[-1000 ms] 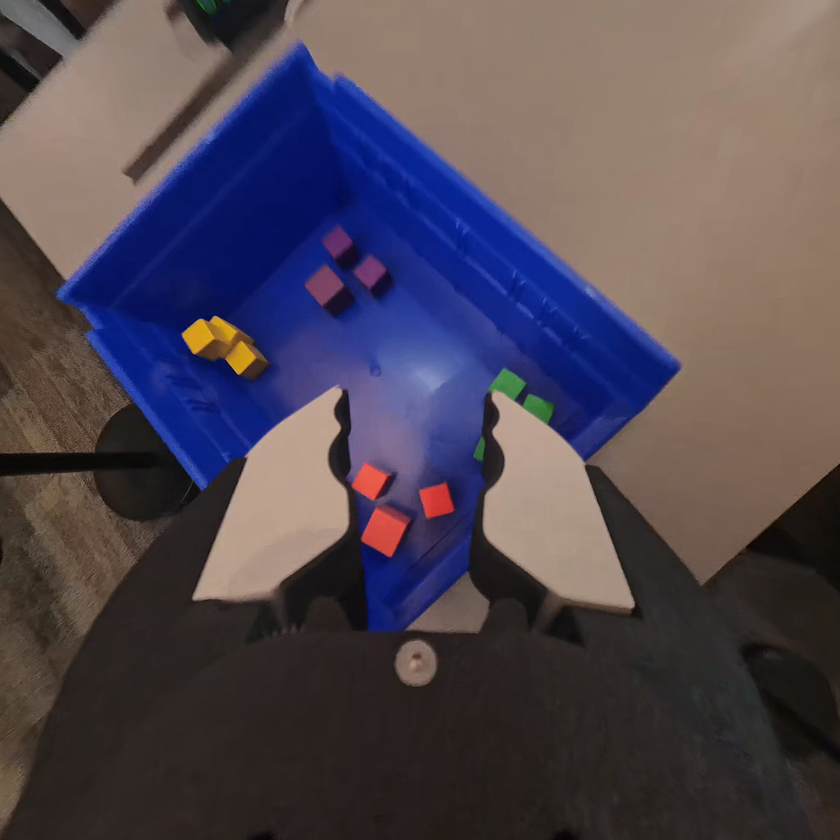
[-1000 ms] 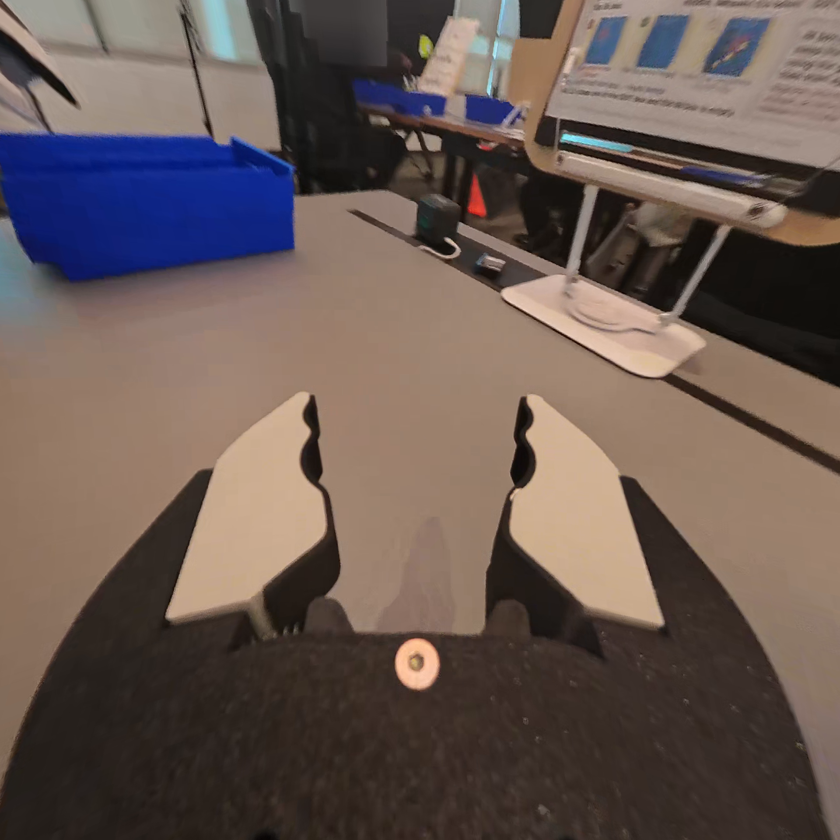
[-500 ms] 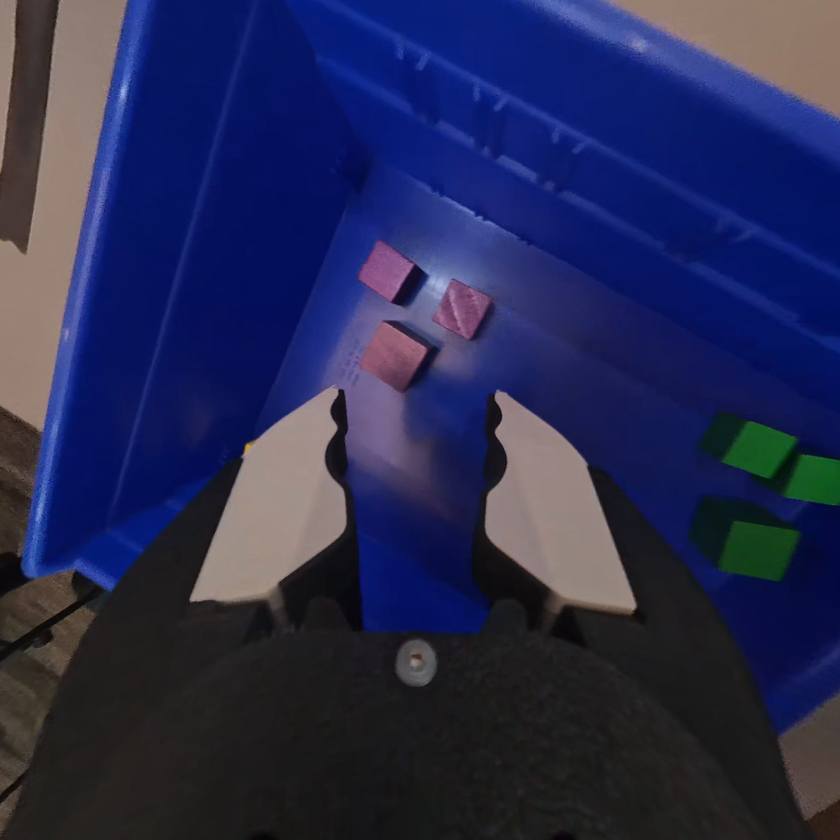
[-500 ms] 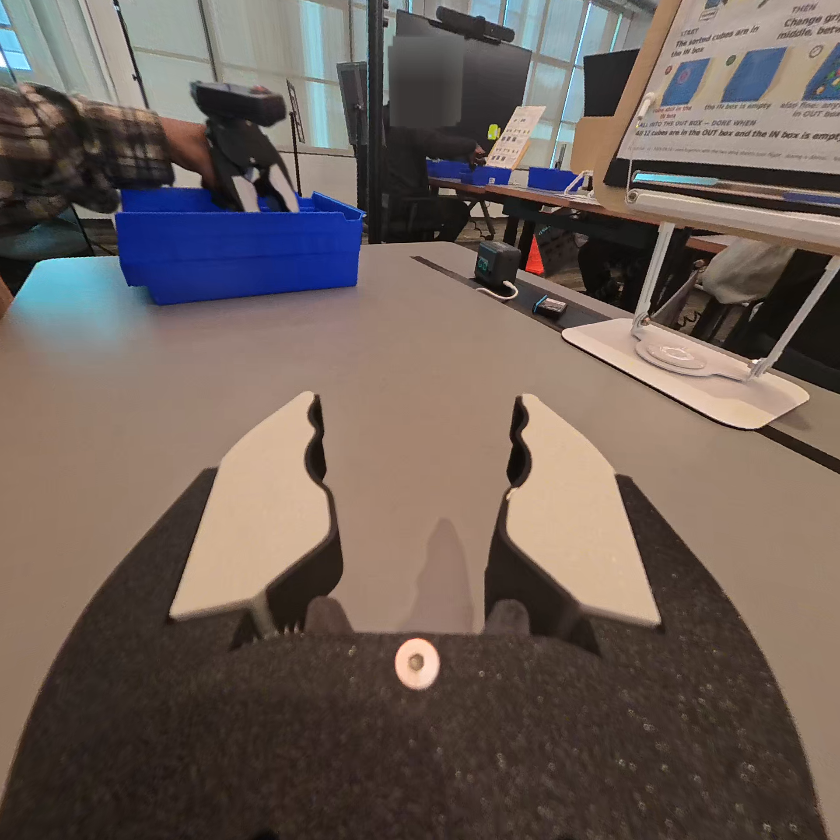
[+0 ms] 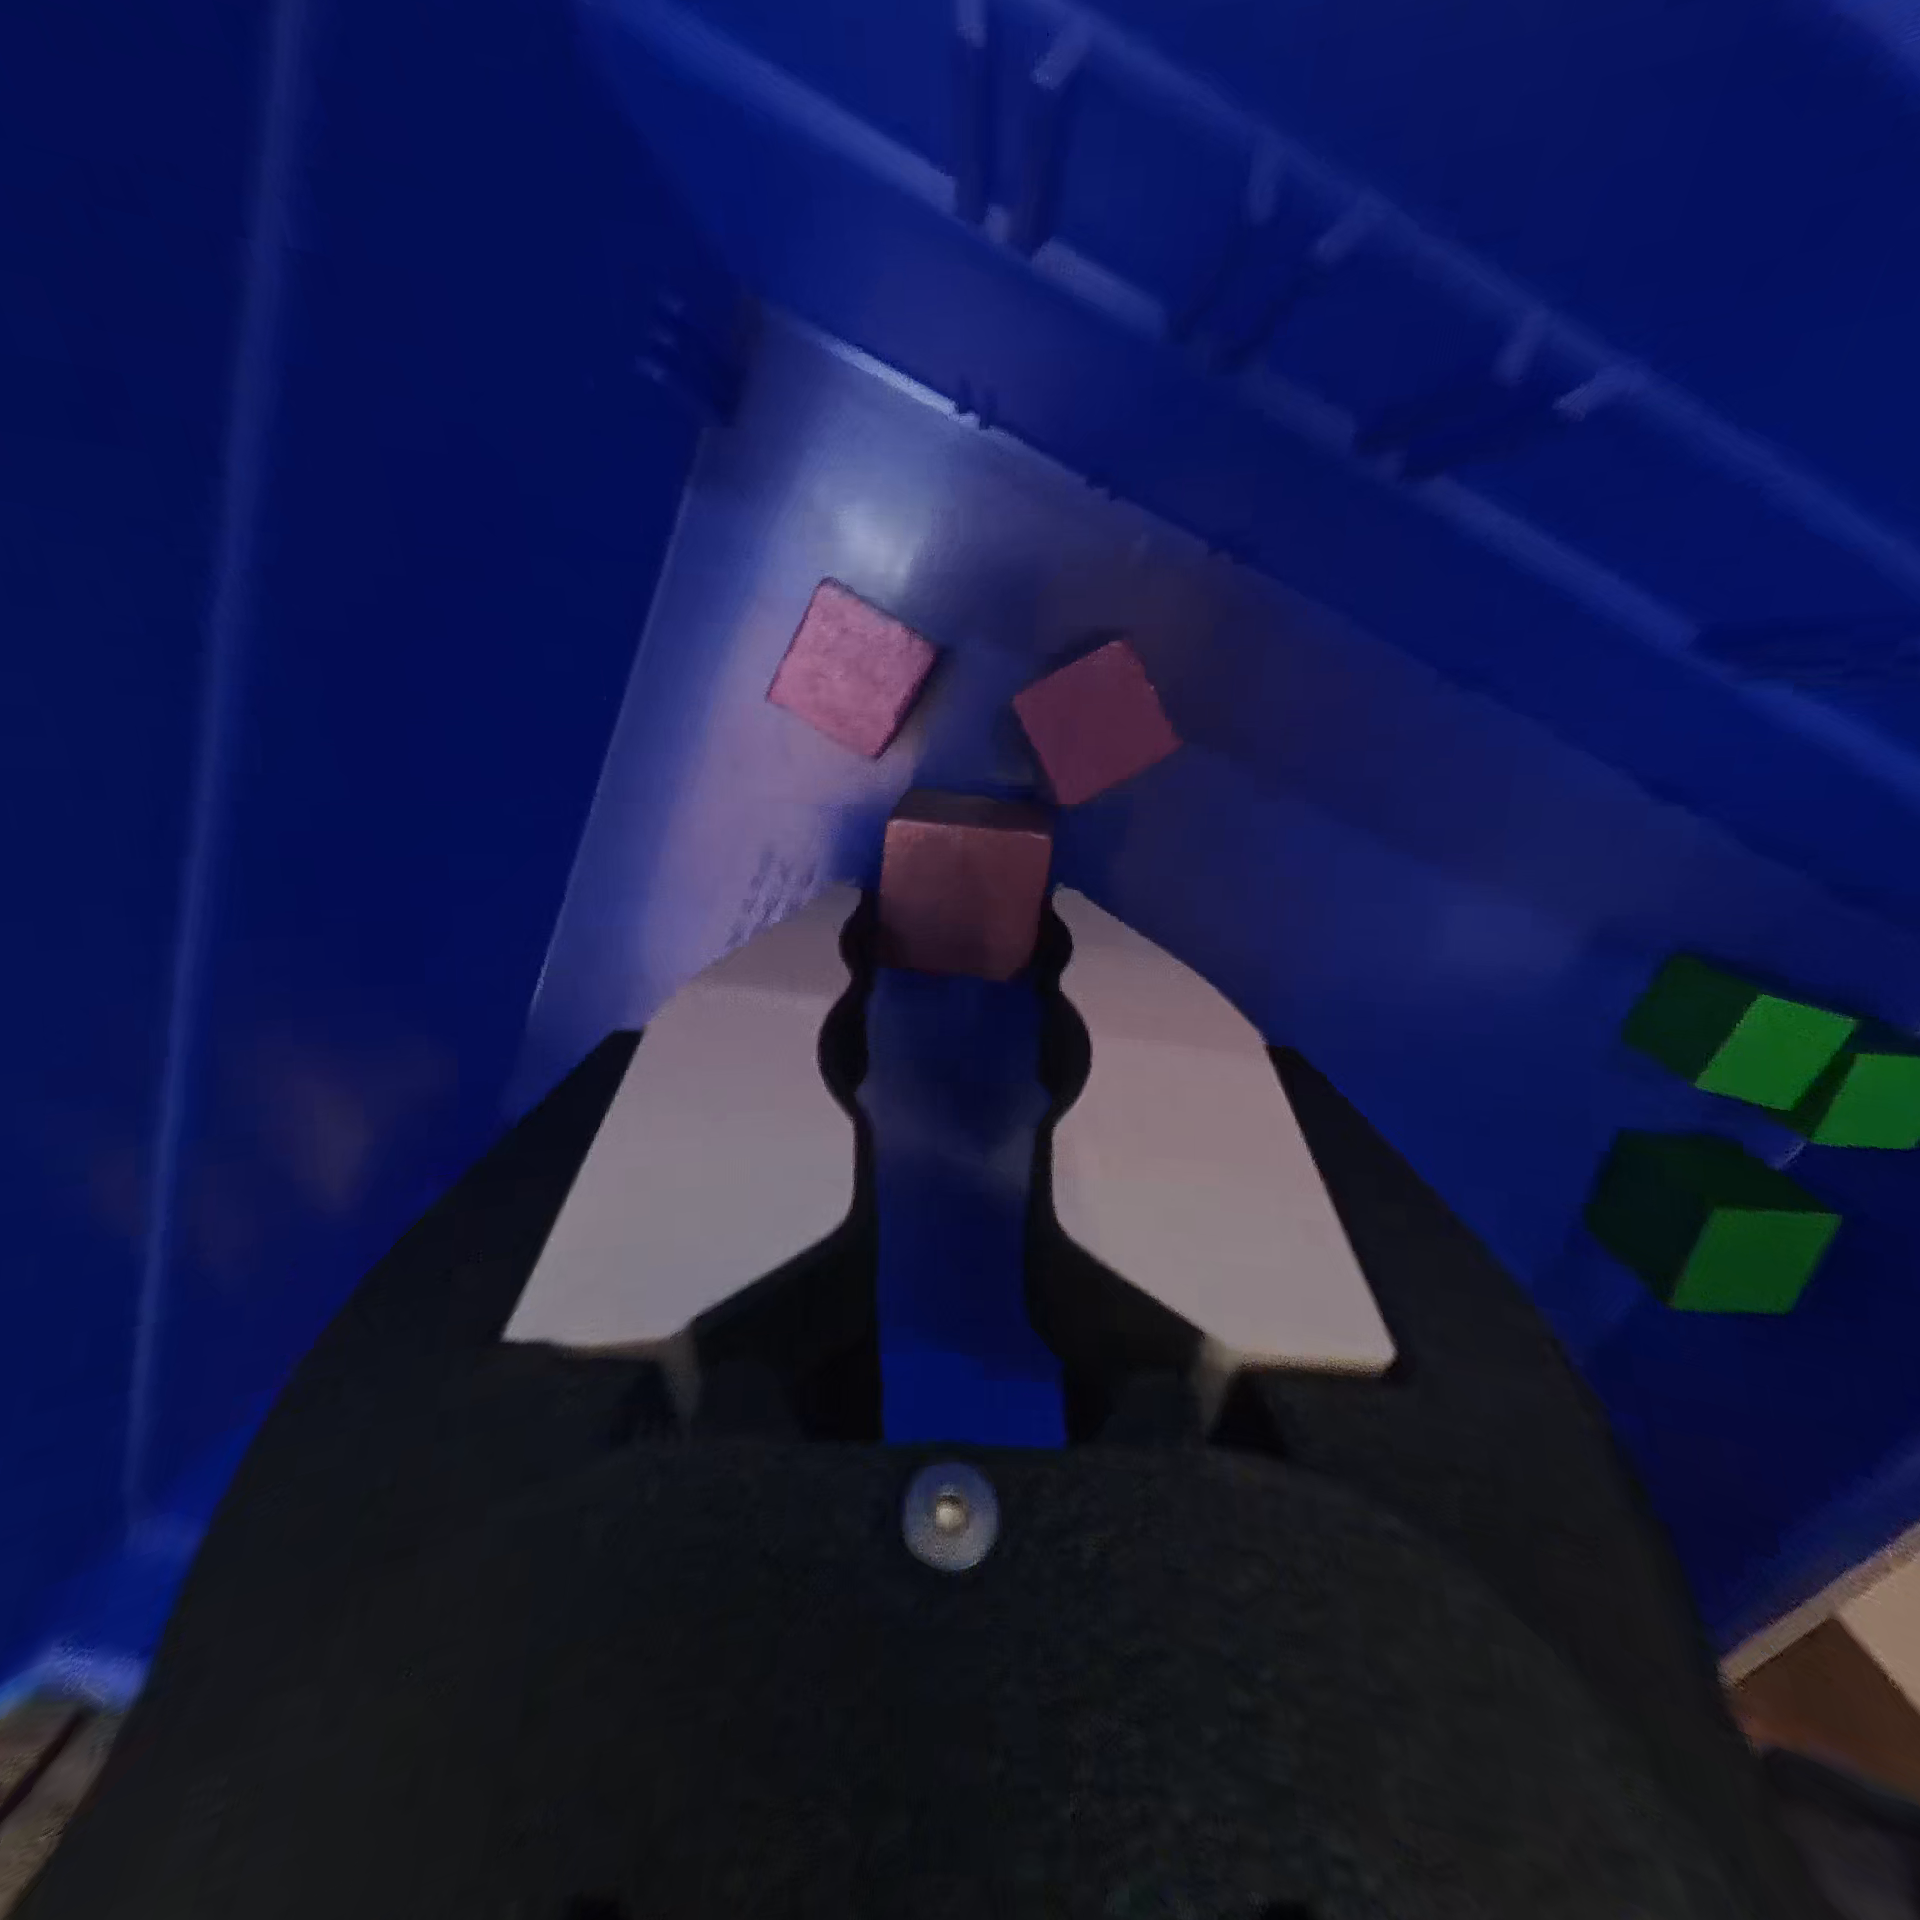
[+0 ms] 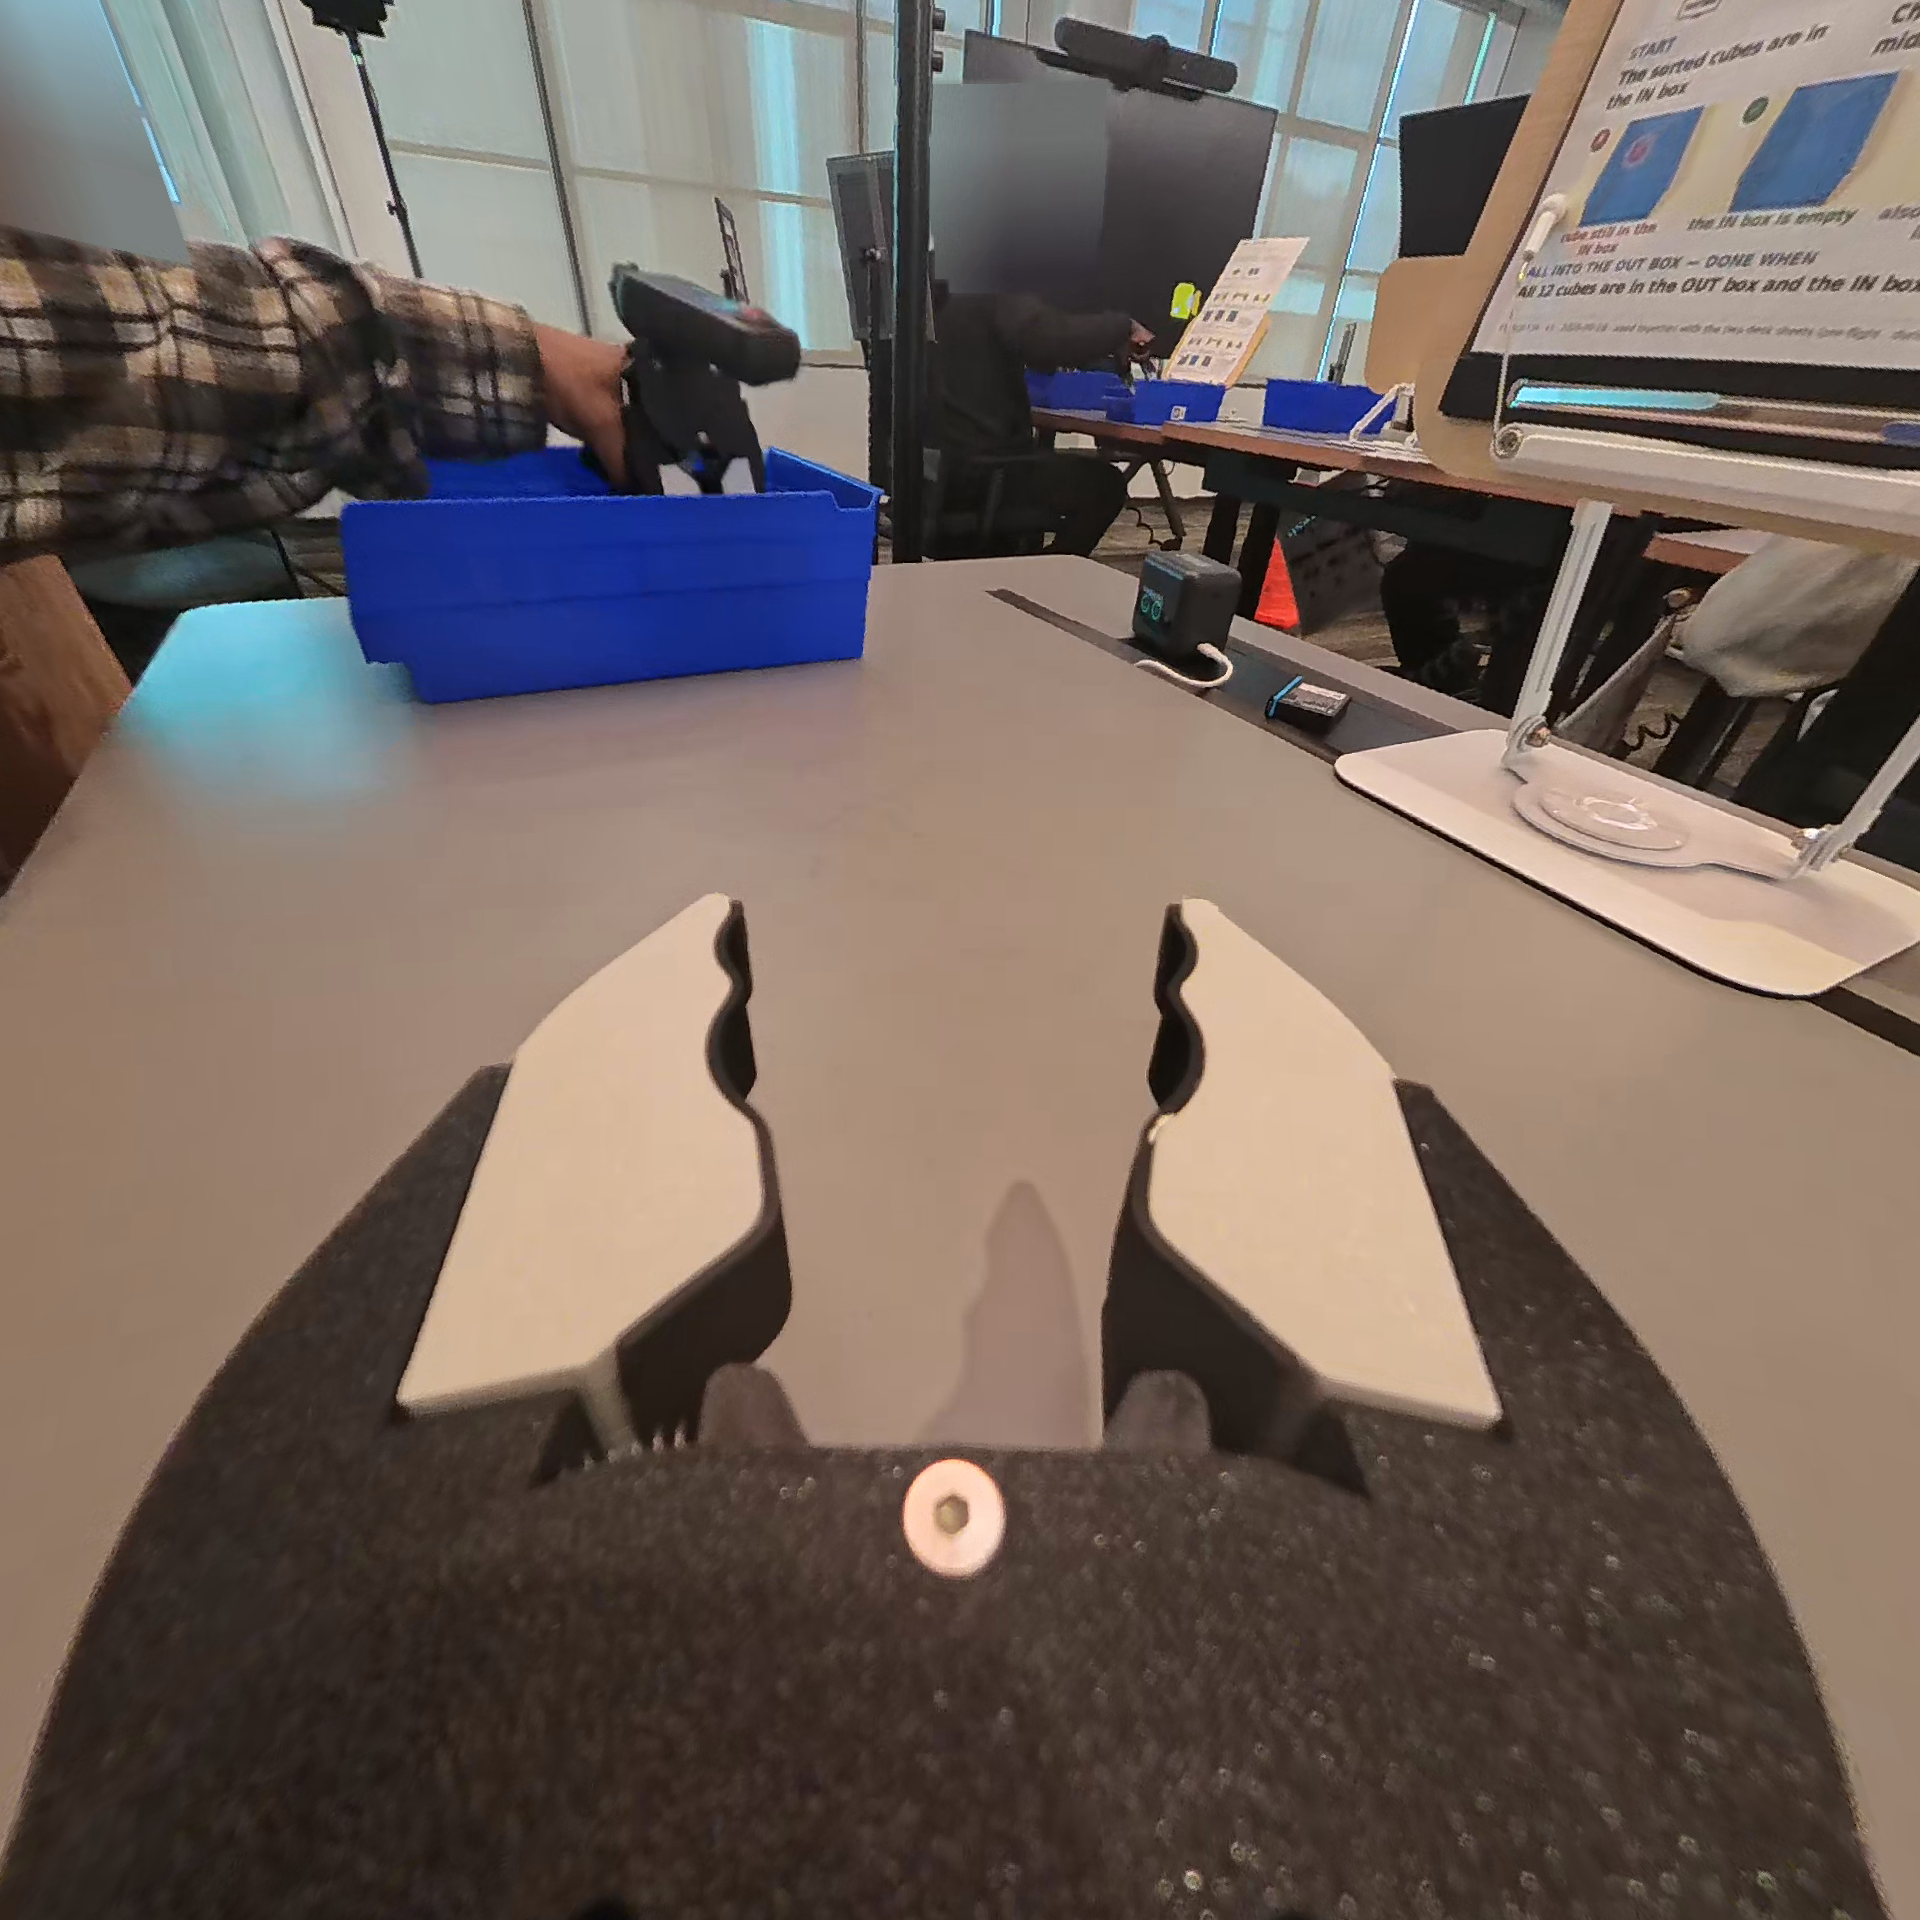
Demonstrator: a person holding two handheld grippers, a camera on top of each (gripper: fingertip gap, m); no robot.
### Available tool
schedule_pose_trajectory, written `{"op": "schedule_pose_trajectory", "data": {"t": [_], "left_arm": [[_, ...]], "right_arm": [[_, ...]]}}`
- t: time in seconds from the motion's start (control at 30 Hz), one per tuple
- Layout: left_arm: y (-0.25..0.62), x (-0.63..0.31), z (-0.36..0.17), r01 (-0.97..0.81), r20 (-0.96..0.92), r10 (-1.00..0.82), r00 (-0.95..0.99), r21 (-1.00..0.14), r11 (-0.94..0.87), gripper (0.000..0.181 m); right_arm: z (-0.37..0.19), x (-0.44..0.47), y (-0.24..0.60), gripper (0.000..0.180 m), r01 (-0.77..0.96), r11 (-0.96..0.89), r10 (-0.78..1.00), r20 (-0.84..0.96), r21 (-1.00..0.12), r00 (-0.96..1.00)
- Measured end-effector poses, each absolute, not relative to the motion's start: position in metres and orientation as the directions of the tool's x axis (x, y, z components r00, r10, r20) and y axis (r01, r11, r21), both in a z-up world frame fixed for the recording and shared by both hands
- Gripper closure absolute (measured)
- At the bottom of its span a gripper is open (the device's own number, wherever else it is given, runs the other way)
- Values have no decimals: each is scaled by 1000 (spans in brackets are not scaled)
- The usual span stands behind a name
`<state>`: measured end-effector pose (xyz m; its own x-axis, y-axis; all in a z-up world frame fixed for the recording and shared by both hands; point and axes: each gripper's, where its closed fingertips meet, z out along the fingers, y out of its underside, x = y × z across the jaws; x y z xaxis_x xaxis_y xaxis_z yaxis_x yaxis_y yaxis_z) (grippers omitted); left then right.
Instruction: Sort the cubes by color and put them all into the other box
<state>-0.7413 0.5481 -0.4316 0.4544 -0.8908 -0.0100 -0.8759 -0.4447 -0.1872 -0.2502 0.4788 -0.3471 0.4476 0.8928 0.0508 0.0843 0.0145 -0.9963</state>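
Note:
In the left wrist view my left gripper (image 5: pixel 956 925) is down inside the blue box (image 5: pixel 416 520). Its fingers press both sides of a purple cube (image 5: pixel 961 894) on the box floor. Two more purple cubes (image 5: pixel 852 681) (image 5: pixel 1096 719) lie just beyond it. Three green cubes (image 5: pixel 1777 1049) (image 5: pixel 1756 1257) (image 5: pixel 1870 1101) lie to the right. In the right wrist view my right gripper (image 6: pixel 951 935) is open and empty over the grey table (image 6: pixel 935 779). The blue box (image 6: pixel 613 582) stands at the far left, with the left gripper (image 6: pixel 707 473) reaching into it.
A white stand base (image 6: pixel 1621 831) holding an instruction board is at the right. A black device (image 6: pixel 1184 613) with a cable and a small black item (image 6: pixel 1309 704) lie along the table's back strip. A plaid sleeve (image 6: pixel 208 384) reaches over the box.
My left gripper has gone deeper into the box toward the purple cubes and closed on the nearest one. The right gripper has stayed open over the table.

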Motion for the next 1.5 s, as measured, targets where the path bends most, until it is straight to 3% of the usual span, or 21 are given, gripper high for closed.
{"op": "schedule_pose_trajectory", "data": {"t": [0.07, 0.2, 0.3, 0.43, 0.5, 0.6, 0.7, 0.83, 1.0, 1.13, 1.27, 1.33, 1.43, 1.5], "left_arm": [[550, -745, -410, -836, -64, -855, 515, -256, -485, 152], [549, -724, -322, -664, -112, -751, 650, -564, -491, 152], [534, -666, -243, -518, -154, -727, 669, -798, -308, 153], [498, -552, -196, -408, -265, -756, 598, -913, -2, 153], [482, -491, -197, -329, -309, -780, 545, -934, 140, 152], [462, -409, -217, -184, -342, -843, 415, -939, 290, 152], [448, -353, -242, -50, -339, -896, 287, -939, 340, 153], [437, -319, -266, 30, -309, -931, 192, -947, 321, 152], [435, -316, -283, -52, -364, -908, 207, -931, 362, 153], [435, -317, -290, -79, -375, -903, 208, -927, 366, 153], [438, -315, -295, -119, -371, -902, 222, -928, 353, 152], [440, -314, -298, -129, -343, -909, 234, -938, 321, 134], [443, -312, -301, -145, -308, -916, 256, -949, 279, 118], [445, -310, -304, -154, -292, -919, 263, -954, 259, 116]], "right_arm": [[-347, -250, 478, 107, 76, 5, 892, 39, -997, 449], [-346, -253, 476, 105, 45, -59, 899, -34, -997, 438], [-342, -258, 472, 102, -4, -131, 907, -122, -991, 403], [-332, -266, 461, 100, -120, -301, 899, -324, -946, 294], [-312, -270, 453, 101, -255, -459, 850, -504, -851, 151], [-280, -270, 446, 111, -362, -701, 691, -711, -614, -133], [-270, -275, 443, 116, -304, -852, 507, -816, -425, -279], [-274, -295, 436, 121, -189, -919, 388, -875, -345, -289], [-280, -326, 424, 129, -58, -932, 360, -890, -359, -279], [-281, -339, 423, 151, -18, -938, 335, -892, -346, -303], [-282, -334, 426, 152, -31, -915, 397, -886, -402, -239], [-273, -318, 428, 152, -59, -896, 443, -873, -441, -203], [-258, -268, 437, 152, -84, -836, 546, -838, -543, -22], [-250, -210, 451, 152, -84, -763, 610, -756, -641, 236]]}}
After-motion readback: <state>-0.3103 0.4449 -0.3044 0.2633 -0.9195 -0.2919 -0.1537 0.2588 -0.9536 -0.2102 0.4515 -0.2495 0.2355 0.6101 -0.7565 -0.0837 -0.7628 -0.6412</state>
